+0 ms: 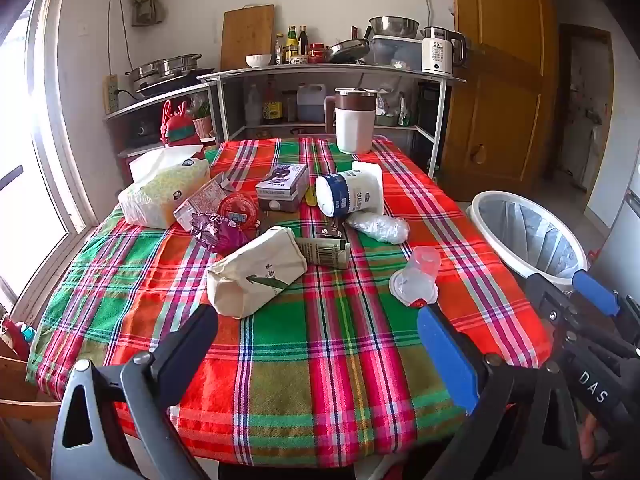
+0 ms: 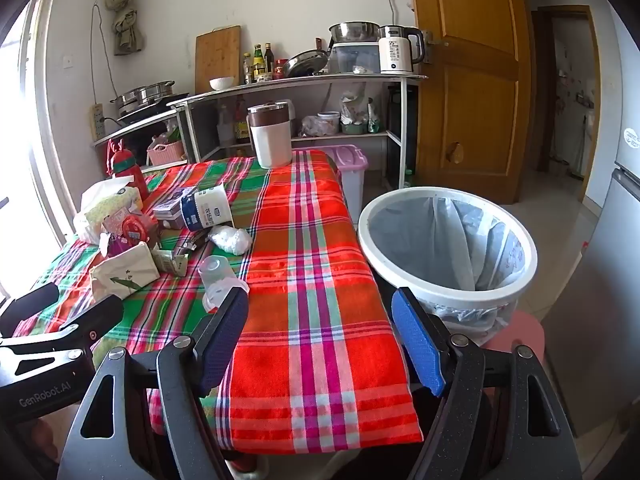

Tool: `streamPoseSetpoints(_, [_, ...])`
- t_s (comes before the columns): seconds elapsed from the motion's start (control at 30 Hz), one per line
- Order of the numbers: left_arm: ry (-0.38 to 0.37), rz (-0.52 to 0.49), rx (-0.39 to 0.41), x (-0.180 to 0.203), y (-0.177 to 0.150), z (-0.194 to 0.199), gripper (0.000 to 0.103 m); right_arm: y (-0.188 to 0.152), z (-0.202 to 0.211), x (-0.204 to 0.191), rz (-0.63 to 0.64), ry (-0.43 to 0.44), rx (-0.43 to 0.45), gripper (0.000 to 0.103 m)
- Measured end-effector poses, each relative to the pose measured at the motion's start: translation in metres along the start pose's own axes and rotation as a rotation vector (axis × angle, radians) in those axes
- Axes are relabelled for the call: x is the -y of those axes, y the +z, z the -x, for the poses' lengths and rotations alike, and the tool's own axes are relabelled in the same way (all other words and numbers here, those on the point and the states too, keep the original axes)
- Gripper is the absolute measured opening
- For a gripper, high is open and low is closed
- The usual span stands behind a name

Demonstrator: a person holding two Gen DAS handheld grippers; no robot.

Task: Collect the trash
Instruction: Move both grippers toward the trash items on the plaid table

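Observation:
Trash lies on a plaid-clothed table (image 1: 320, 360): a clear plastic cup (image 1: 416, 276) on its side, a crumpled clear wrap (image 1: 378, 229), a blue-white yogurt tub (image 1: 346, 194) on its side, a cream paper bag (image 1: 256, 276), a torn carton (image 1: 326, 251), red and purple wrappers (image 1: 226, 224) and a small box (image 1: 282, 188). A white bin (image 2: 448, 248) with a liner stands right of the table. My left gripper (image 1: 318, 340) is open and empty above the near edge. My right gripper (image 2: 320, 328) is open and empty, between the cup (image 2: 216, 276) and the bin.
A tissue pack (image 1: 164, 192), a red bottle (image 1: 180, 128) and a white-brown jug (image 1: 354, 120) also stand on the table. Metal shelves (image 1: 320, 72) with kitchenware line the far wall. A wooden door (image 2: 468, 80) is at right. A pink stool (image 2: 520, 332) is under the bin.

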State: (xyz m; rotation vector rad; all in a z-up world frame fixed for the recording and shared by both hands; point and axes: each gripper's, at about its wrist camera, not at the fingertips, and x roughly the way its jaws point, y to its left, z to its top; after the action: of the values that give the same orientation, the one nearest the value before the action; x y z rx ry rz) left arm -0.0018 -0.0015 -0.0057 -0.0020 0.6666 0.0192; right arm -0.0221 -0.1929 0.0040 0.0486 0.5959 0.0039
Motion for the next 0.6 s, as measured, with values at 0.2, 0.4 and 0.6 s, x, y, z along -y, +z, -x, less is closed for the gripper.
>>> streamPoseSetpoints(0.2, [-0.002, 0.002, 0.000, -0.0018, -0.0003, -0.0010, 0.101, -0.0002, -0.0006, 0.0001, 0.002, -0.001, -0.003, 0.075])
streamPoseSetpoints(0.4, [-0.003, 0.003, 0.000, -0.0002, 0.0006, 0.0022, 0.101, -0.0001, -0.0008, -0.0003, 0.002, -0.001, -0.002, 0.075])
streamPoseSetpoints(0.6, [-0.006, 0.005, -0.006, -0.0009, 0.0014, 0.0021, 0.101, 0.0000, -0.0014, -0.0013, 0.003, 0.000, -0.004, 0.075])
